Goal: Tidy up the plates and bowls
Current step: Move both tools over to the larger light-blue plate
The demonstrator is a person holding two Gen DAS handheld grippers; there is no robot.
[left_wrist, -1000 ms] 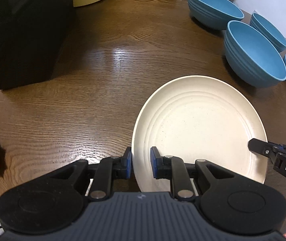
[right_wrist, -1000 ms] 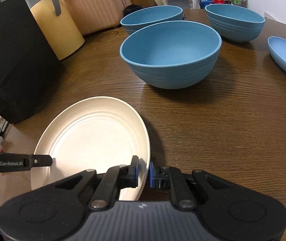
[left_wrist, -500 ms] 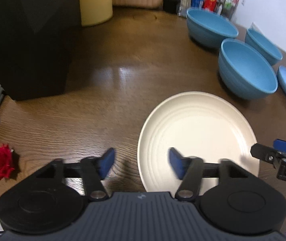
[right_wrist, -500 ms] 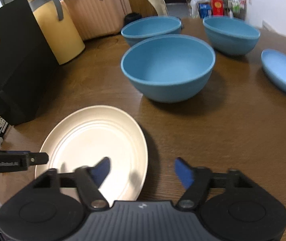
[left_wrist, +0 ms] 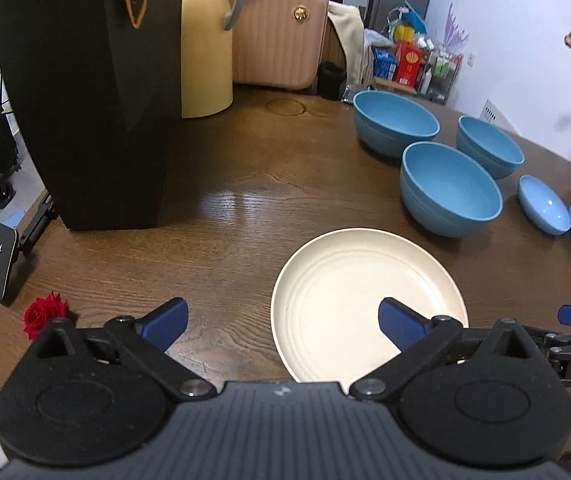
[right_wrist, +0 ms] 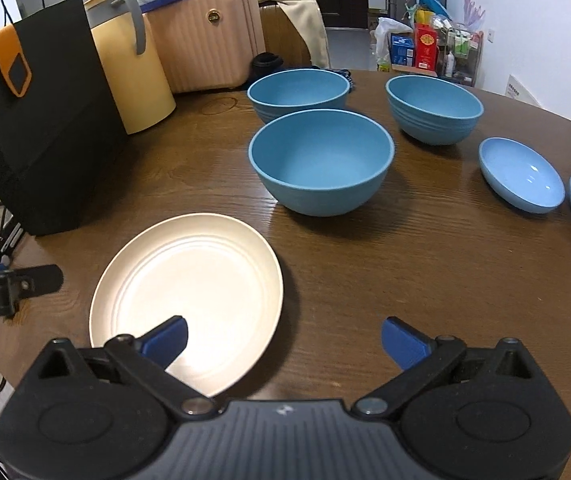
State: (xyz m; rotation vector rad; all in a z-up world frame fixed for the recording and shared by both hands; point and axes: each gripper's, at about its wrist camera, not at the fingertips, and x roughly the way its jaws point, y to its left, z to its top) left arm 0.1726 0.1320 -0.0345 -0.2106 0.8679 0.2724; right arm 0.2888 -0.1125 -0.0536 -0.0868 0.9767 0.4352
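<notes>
dark wood table (left_wrist: 245, 216) with visible grain, cluttered room behind. left to right in the left wrist view: red rose (left_wrist: 43, 314) at the near left edge, tall black bag (left_wrist: 81, 92) with an orange tab, yellow jug (left_wrist: 205, 48) with a grey handle, pink suitcase (left_wrist: 279, 34) behind the table. cream plate (left_wrist: 361, 296) lies flat on the table, round, matte, faint concentric rings, nothing on it. just beyond it three deep blue bowls, the nearest bowl (left_wrist: 449, 192) close to the plate's far rim but apart from it, all upright. two small blue dishes (left_wrist: 543, 204) farther right.

left gripper (left_wrist: 281, 320) jaws opening, blue pads spread wide, nothing clamped; its right pad is over the plate's near part, its left pad over bare table. right gripper (right_wrist: 283, 340) jaws opening too, wide apart, nothing between them; its left pad is over the plate's near right rim, whether it touches i cannot tell.
</notes>
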